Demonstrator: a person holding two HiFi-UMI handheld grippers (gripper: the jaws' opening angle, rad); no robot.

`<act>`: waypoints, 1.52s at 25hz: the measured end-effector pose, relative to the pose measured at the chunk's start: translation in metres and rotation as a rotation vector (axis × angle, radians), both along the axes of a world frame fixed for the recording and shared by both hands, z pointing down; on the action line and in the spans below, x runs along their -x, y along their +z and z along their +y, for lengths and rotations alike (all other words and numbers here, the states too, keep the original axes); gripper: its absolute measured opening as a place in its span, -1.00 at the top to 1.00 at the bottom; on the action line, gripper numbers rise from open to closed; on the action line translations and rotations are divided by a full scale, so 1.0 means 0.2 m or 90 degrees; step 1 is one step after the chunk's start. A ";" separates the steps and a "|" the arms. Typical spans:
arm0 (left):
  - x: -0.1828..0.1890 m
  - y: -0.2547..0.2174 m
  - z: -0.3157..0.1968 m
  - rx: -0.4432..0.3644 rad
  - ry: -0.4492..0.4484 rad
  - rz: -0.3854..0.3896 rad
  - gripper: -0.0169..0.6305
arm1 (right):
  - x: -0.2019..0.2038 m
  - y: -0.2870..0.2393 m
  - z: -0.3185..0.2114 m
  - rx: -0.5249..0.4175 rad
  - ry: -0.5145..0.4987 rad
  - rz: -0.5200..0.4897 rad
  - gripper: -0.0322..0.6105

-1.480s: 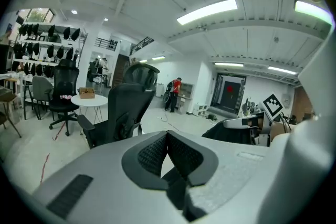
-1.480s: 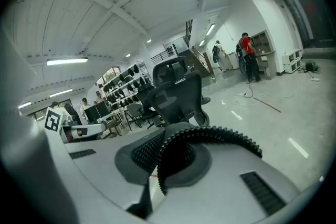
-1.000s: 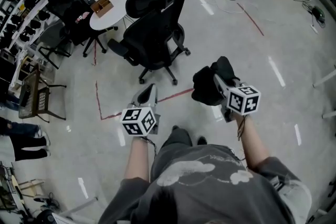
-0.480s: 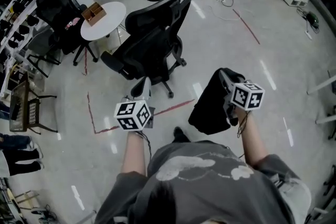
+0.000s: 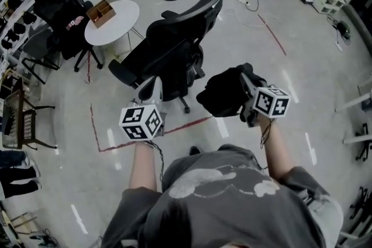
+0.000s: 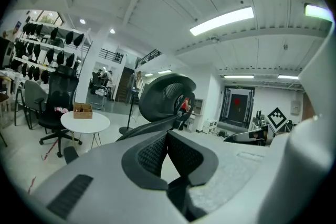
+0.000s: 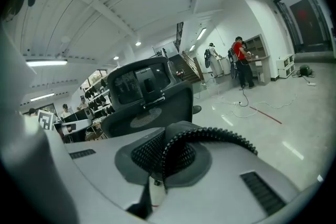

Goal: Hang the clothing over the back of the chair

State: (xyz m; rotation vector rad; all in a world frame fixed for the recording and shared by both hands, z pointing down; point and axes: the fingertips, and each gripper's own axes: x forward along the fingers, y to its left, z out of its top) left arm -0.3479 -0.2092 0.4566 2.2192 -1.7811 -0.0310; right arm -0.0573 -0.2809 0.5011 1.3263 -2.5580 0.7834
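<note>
I record the right gripper (image 5: 249,79) clenched on the bunched black fabric garment (image 5: 224,94), centre-right of frame, beside the black mesh office chair (image 5: 174,46). The left gripper (image 5: 152,85) is closed and empty.

I am viewing the chair (image 5: 174,49) standing ahead of both grippers, with the round table (image 5: 125,20) sitting behind it to the left and the box (image 5: 99,11) resting on that table. The left gripper (image 5: 152,90) is hovering near the chair's base. The right gripper (image 5: 247,83) is hovering to the chair's right, with the clothing (image 5: 224,93) hanging at its jaws on the chair side.
</note>
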 end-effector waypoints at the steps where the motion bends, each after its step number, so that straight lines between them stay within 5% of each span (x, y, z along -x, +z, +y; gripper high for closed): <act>1: 0.01 0.01 -0.02 0.000 -0.001 0.004 0.94 | 0.01 -0.01 -0.03 -0.006 -0.001 0.000 0.92; 9: 0.01 -0.01 -0.14 0.017 -0.032 -0.014 0.94 | 0.02 -0.09 -0.42 -0.037 -0.025 0.021 0.92; 22: 0.19 -0.05 -0.29 0.050 -0.294 -0.049 0.94 | 0.08 -0.02 -1.31 -0.018 -0.143 0.006 0.92; 31: 0.22 -0.07 -0.38 0.058 -0.420 -0.064 0.94 | 0.12 -0.10 -1.84 -0.043 -0.190 -0.025 0.92; 38: 0.26 -0.12 -0.44 0.063 -0.476 -0.075 0.94 | 0.36 -0.36 -2.19 -0.120 -0.271 -0.013 0.92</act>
